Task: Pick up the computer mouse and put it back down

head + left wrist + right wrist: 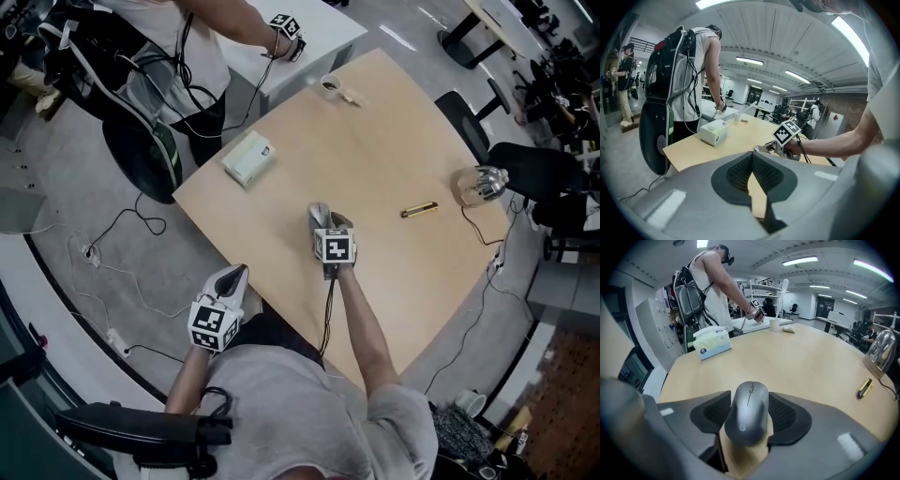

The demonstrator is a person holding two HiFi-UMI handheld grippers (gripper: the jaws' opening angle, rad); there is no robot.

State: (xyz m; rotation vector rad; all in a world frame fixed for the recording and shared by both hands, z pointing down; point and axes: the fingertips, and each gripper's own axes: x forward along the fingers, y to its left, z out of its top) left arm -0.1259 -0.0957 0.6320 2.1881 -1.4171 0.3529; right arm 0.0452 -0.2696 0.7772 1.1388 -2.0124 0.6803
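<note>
A grey computer mouse (749, 413) lies on the light wooden table (375, 150), near its front edge. My right gripper (750, 395) stands open around it, one dark ribbed pad (713, 413) close on each side and a narrow gap on the left. From the head view the mouse (319, 212) shows just ahead of the right gripper (322, 223) and its marker cube. My left gripper (236, 274) hangs off the table's near left edge, shut with nothing in it. Its pads (740, 172) meet in the left gripper view, which also catches the right gripper (768, 148).
A pale tissue box (248, 157) sits at the table's left. A yellow utility knife (419, 211) and a clear glass dome (481, 184) lie to the right, a paper cup (330, 86) at the far edge. Another person (178, 37) stands beyond the table. Cables run across the floor.
</note>
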